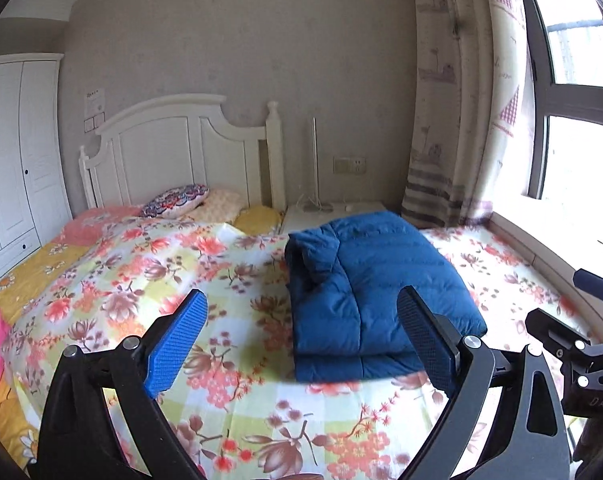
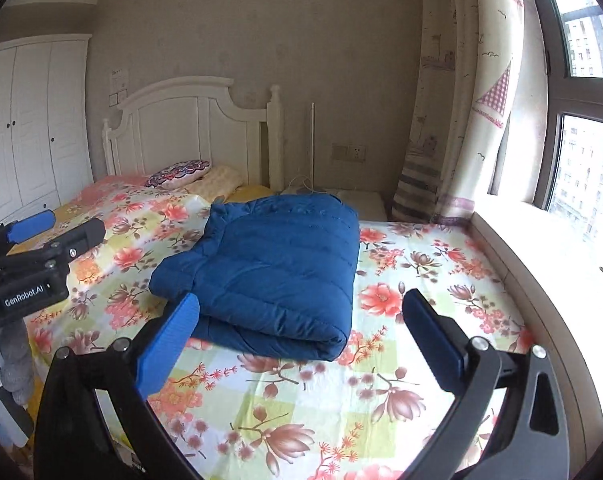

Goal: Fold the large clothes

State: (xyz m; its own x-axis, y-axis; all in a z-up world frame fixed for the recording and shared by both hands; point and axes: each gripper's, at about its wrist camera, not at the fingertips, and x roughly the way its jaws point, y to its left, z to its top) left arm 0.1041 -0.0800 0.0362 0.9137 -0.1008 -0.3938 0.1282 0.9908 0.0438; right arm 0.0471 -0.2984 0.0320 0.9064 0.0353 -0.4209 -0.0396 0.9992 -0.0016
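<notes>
Standing wide apart with nothing between them, the left gripper's fingers [image 1: 177,336] frame bare bedspread, and the right gripper's fingers [image 2: 169,336] gape likewise. At twelve o'clock from the right gripper [image 2: 301,340], one o'clock from the left gripper [image 1: 301,336], the blue padded jacket [image 2: 269,268] lies folded into a thick bundle on the floral bed [image 2: 401,276], clear of both. Folding looks finished (the bundle appears tidy); any next move would be only squaring edges or fetching another garment.
</notes>
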